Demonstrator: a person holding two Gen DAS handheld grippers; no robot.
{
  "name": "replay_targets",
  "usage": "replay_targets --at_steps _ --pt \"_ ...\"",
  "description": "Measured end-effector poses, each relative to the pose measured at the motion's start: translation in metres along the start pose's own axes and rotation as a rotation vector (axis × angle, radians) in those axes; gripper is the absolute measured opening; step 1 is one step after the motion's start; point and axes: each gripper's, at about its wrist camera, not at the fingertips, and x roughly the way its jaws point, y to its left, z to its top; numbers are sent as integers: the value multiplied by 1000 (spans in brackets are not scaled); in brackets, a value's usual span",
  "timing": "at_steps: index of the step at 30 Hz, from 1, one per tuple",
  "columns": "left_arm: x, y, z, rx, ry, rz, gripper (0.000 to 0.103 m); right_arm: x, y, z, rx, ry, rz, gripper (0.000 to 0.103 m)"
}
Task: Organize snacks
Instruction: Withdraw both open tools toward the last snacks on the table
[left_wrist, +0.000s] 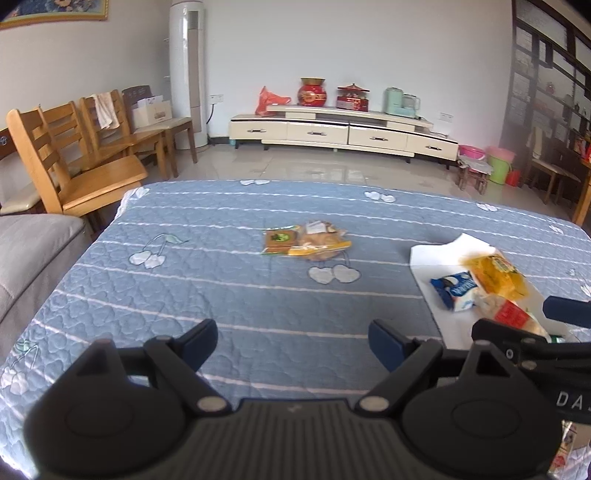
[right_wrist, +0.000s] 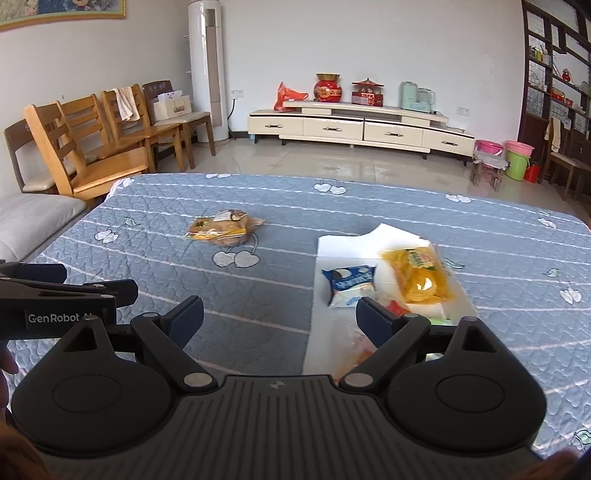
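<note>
Both tongs gape wide with nothing between the pads. In the left wrist view the left tongs (left_wrist: 293, 345) hang at lower centre; two loose snack packets (left_wrist: 306, 242) lie straight ahead at frame centre on the blue quilted desk (left_wrist: 184, 280), long axis running left to right. The right tongs (right_wrist: 279, 319) sit nearer the white paper (right_wrist: 343, 243) at right, which carries a blue packet (right_wrist: 349, 282) and a yellow bag (right_wrist: 417, 275). The neighbouring tool reads "GenRobot"; packet print is unreadable.

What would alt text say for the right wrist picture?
An open two-finger gripper hovers over a blue quilted table cover. A yellow snack bag and blue packet lie on a white sheet; more wrapped snacks lie farther off.
</note>
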Motion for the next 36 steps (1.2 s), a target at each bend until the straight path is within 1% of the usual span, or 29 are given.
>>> replay_targets --at_steps 11,28,33,36 --pt "19 23 4 -39 17 31 89 28 18 9 -24 23 26 103" --pt "57 50 16 -54 43 74 89 73 47 24 -53 58 74 103" --pt "71 59 21 -61 44 86 89 90 54 32 -58 71 80 103" --pt "81 66 28 -69 42 101 89 104 55 44 -53 70 74 103"
